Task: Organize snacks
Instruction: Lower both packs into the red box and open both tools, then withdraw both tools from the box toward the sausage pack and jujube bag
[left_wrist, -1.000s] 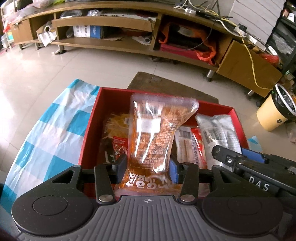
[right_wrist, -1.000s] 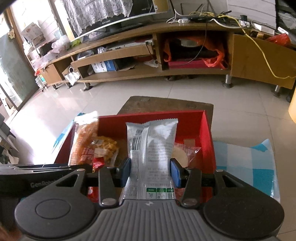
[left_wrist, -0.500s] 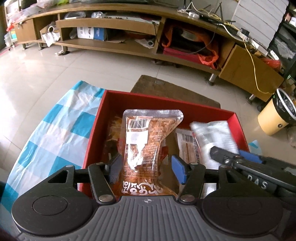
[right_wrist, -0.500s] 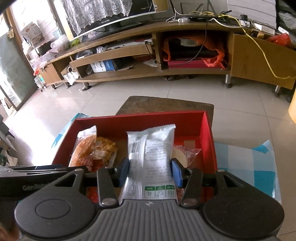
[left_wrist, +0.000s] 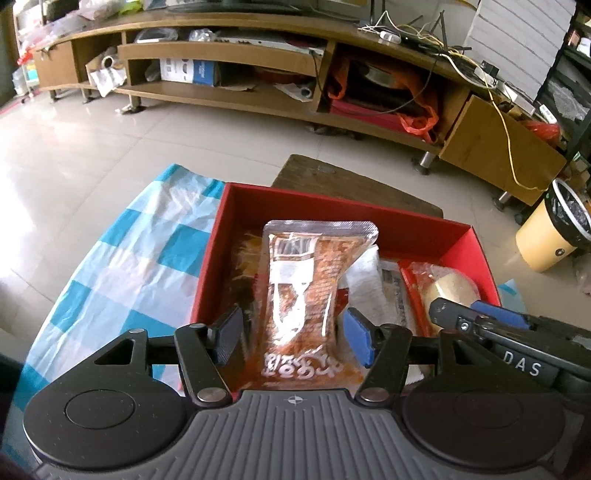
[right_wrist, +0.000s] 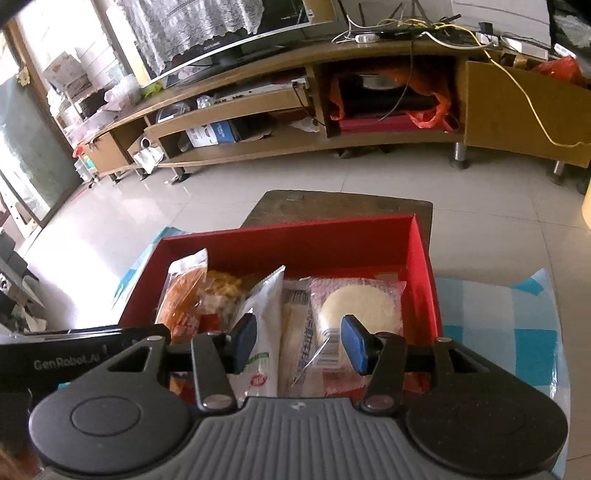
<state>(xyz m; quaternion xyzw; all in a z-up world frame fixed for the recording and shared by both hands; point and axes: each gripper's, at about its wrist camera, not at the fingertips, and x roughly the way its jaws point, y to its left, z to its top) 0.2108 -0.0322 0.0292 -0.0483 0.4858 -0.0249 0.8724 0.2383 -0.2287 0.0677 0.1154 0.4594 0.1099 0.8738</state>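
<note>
A red box (left_wrist: 332, 201) holds several snack packets. An orange packet with white lettering (left_wrist: 303, 280) stands in it between the pads of my left gripper (left_wrist: 293, 336). Those jaws are opening, with a gap on each side of the packet. In the right wrist view the same box (right_wrist: 295, 236) holds a white packet (right_wrist: 264, 317), tipped left beside the left pad of my right gripper (right_wrist: 297, 338). That gripper stands open, pressing nothing. A round cracker packet (right_wrist: 354, 306) lies under its right pad. The orange packet (right_wrist: 184, 291) shows at the box's left.
A blue and white checked cloth (left_wrist: 129, 266) covers the surface on both sides of the box. A brown wooden board (left_wrist: 332, 177) lies behind it. A long wooden TV cabinet (left_wrist: 221, 51) runs across the tiled floor. A yellow bin (left_wrist: 546, 240) stands at the right.
My left jaws have let go of the orange packet, which has sunk into the box. The right jaws have spread, and the white packet has dropped and tipped left.
</note>
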